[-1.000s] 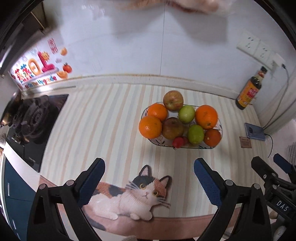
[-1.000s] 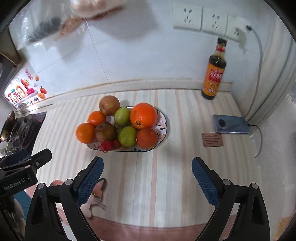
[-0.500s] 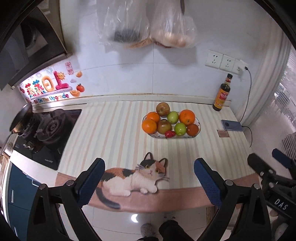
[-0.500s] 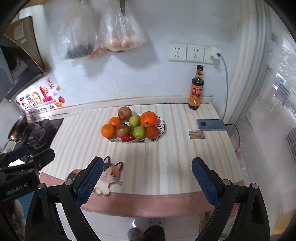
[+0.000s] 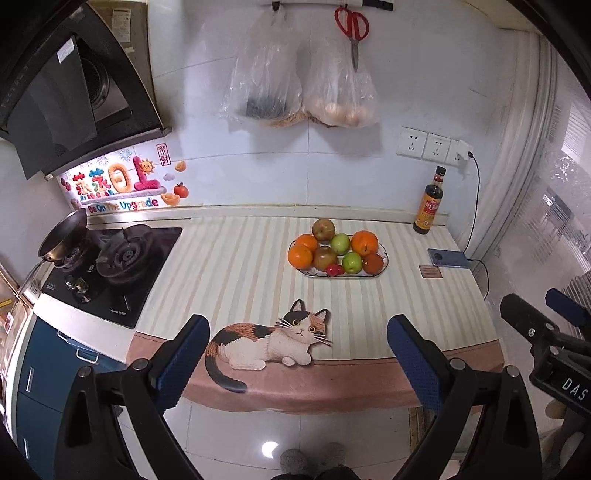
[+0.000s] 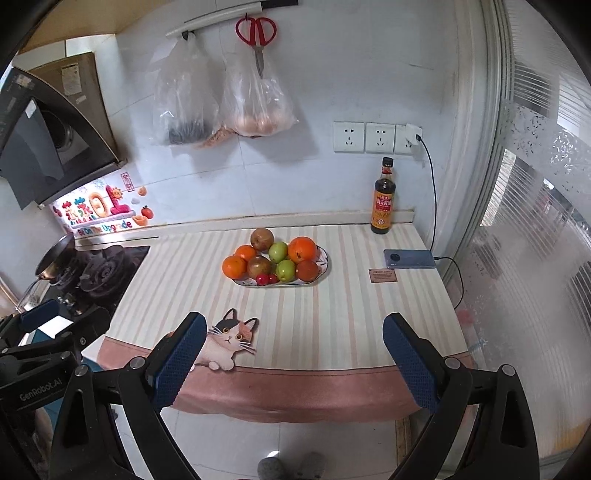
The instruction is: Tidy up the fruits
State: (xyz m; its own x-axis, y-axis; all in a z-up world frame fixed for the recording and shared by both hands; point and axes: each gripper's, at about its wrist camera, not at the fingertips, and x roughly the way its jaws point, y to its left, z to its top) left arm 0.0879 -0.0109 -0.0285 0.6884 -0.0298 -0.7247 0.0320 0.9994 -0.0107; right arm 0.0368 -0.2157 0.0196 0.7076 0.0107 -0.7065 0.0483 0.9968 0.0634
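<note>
An oval patterned plate [image 5: 384, 266] [image 6: 325, 258] sits on the striped counter, piled with oranges [image 5: 300, 256] [image 6: 303, 249], green apples [image 5: 351, 262] [image 6: 277, 252], brownish apples [image 5: 323, 229] [image 6: 262, 239] and small red fruits [image 5: 334, 270] [image 6: 266, 279]. My left gripper [image 5: 298, 360] is open and empty, hanging off the counter's front edge above the floor. My right gripper [image 6: 293, 356] is likewise open and empty, well short of the plate. In the left wrist view the right gripper's body [image 5: 546, 332] shows at the right edge; in the right wrist view the left gripper's body [image 6: 48, 332] shows at the left.
A gas stove [image 5: 114, 266] with a pan [image 5: 64, 232] is on the left. A sauce bottle [image 5: 429, 206] [image 6: 383, 199], a charging phone [image 5: 448, 257] [image 6: 410, 258] and a small card [image 6: 382, 275] are on the right. Plastic bags [image 5: 299, 85] and scissors [image 6: 256, 35] hang on the wall. Slippers [image 5: 310, 458] show on the tiled floor.
Both grippers have pulled back and up from close over the plate to beyond the counter's front edge. The fruit has not moved. Both stay open.
</note>
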